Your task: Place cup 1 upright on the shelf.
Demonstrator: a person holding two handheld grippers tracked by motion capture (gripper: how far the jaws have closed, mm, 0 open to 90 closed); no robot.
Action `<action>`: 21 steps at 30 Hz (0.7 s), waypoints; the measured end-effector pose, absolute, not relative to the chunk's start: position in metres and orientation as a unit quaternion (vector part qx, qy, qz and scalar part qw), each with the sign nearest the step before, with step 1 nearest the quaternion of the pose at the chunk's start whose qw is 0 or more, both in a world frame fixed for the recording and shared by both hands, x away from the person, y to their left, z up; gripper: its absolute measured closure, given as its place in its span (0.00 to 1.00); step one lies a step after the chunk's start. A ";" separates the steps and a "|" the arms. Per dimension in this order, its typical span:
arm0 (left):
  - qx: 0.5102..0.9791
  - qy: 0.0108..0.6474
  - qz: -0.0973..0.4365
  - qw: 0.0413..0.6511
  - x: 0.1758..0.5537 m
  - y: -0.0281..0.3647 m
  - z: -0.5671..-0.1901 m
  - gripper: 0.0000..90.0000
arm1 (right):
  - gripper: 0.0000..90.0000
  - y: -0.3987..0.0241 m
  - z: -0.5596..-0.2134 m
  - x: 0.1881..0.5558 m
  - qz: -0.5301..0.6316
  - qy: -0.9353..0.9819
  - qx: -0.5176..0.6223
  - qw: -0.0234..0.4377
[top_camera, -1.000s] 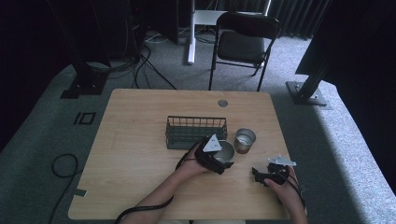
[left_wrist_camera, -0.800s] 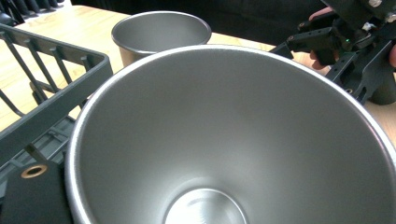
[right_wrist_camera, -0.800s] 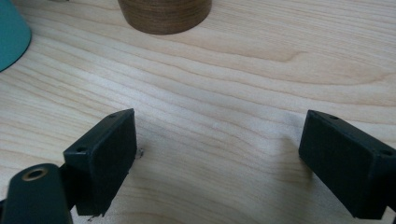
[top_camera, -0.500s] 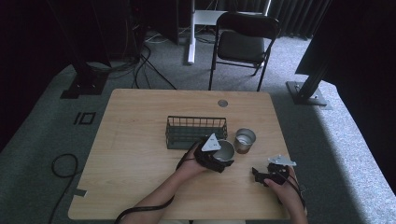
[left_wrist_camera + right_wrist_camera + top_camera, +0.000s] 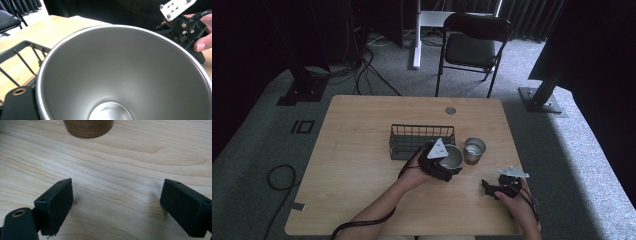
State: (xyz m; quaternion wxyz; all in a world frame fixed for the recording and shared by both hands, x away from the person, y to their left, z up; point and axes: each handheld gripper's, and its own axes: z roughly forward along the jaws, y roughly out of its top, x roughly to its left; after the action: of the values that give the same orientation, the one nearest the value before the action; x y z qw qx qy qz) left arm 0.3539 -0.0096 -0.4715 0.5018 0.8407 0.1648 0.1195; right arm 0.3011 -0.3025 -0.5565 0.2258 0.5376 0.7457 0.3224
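Little has moved since earlier: left gripper still holds the steel cup tilted, just right of the basket. Jaws hidden behind the cup; its interior is plain, matte grey. Second cup stands beside. Right gripper rests wide open, empty, well right of the basket.

No words, labels, brand names, numbers or signs can be read on anything in the pictures.
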 end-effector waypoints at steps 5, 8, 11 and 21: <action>0.840 0.166 0.125 0.501 0.353 -0.005 -0.462 0.15 | 0.12 -0.303 -0.557 0.301 0.323 0.746 0.538 0.226; 0.838 0.172 0.133 0.501 0.354 -0.001 -0.454 0.15 | 0.12 -0.303 -0.556 0.301 0.322 0.746 0.537 0.226; 0.833 0.182 0.140 0.503 0.355 0.005 -0.445 0.15 | 0.12 -0.303 -0.556 0.301 0.322 0.746 0.537 0.226; 0.821 0.204 0.160 0.509 0.361 0.019 -0.424 0.15 | 0.12 -0.302 -0.556 0.301 0.322 0.746 0.538 0.226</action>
State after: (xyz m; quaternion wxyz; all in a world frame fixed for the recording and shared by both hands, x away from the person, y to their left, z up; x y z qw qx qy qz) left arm 0.3606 0.0192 -0.4241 0.5090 0.8207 0.2045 0.1602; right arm 0.3011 -0.3025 -0.5565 0.2255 0.5378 0.7457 0.3224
